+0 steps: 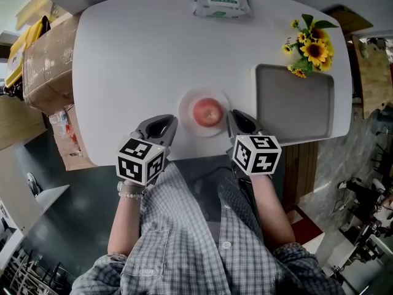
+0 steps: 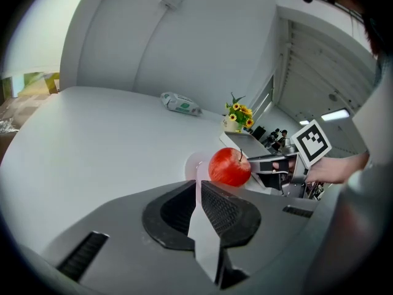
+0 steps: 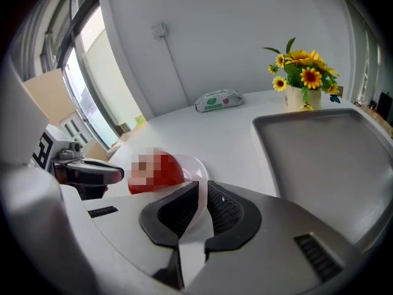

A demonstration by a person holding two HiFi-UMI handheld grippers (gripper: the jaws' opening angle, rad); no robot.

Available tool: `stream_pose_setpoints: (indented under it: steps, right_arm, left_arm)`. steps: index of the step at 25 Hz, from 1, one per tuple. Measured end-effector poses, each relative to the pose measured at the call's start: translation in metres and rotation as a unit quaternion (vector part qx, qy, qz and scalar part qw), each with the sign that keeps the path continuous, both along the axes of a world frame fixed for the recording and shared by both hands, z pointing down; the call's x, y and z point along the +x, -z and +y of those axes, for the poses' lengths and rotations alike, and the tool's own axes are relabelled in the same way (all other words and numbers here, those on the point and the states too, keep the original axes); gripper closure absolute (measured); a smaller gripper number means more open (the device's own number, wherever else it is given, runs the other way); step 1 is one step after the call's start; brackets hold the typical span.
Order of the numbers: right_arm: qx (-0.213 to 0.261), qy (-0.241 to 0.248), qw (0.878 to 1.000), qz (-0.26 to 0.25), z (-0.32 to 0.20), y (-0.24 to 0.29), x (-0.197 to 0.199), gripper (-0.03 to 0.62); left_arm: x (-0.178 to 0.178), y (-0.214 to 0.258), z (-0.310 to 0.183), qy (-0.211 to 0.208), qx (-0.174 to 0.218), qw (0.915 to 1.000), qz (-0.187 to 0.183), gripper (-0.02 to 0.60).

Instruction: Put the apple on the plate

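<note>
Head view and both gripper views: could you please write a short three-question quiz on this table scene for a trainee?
1. True or false: the apple lies on the plate.
2. Pick one: what stands at the far corner of the grey tray? A. a mug. B. sunflowers. C. a bottle.
3. Short answer: which one holds the apple, the left gripper or the right gripper?

Key
1. True.
2. B.
3. Neither. Both have their jaws together with nothing between them, one on each side of the plate.
</note>
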State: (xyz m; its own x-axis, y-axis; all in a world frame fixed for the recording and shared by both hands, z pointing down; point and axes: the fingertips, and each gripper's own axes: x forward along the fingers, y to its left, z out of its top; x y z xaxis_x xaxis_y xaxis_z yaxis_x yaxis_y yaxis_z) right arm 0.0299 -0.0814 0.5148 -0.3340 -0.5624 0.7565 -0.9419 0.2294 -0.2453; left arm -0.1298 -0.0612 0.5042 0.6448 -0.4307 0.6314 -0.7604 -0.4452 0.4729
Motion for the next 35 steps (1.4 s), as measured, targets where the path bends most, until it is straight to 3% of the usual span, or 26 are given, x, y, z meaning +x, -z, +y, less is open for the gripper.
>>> stream_pose_setpoints:
  steps: [6,10,22,35]
  right_arm:
    - [-0.02,-0.002,1.0,0.0,0.0,-0.012,0.0,0.565]
    - [-0.034,-0.001,0.999,-0.003,0.003,-0.019,-0.001,0.565]
    - [-0.056,-0.001,0.998,-0.037,0.0,-0.021,0.001,0.528]
    - [-0.088,0.016,0.994,-0.061,-0.001,-0.027,-0.006,0.526]
  left_arm:
    - [0.005,-0.015,-0.001,0.004,-0.018,0.9998,-0.004,0.565]
    - [0.009,-0.024,0.002,0.003,-0.037,0.9993,-0.001,0.509]
    - [0.011,-0.038,-0.003,0.025,-0.067,0.9974,-0.001,0.488]
    - [0.017,-0.037,-0.012,0.063,-0.098,0.9924,0.039,0.489]
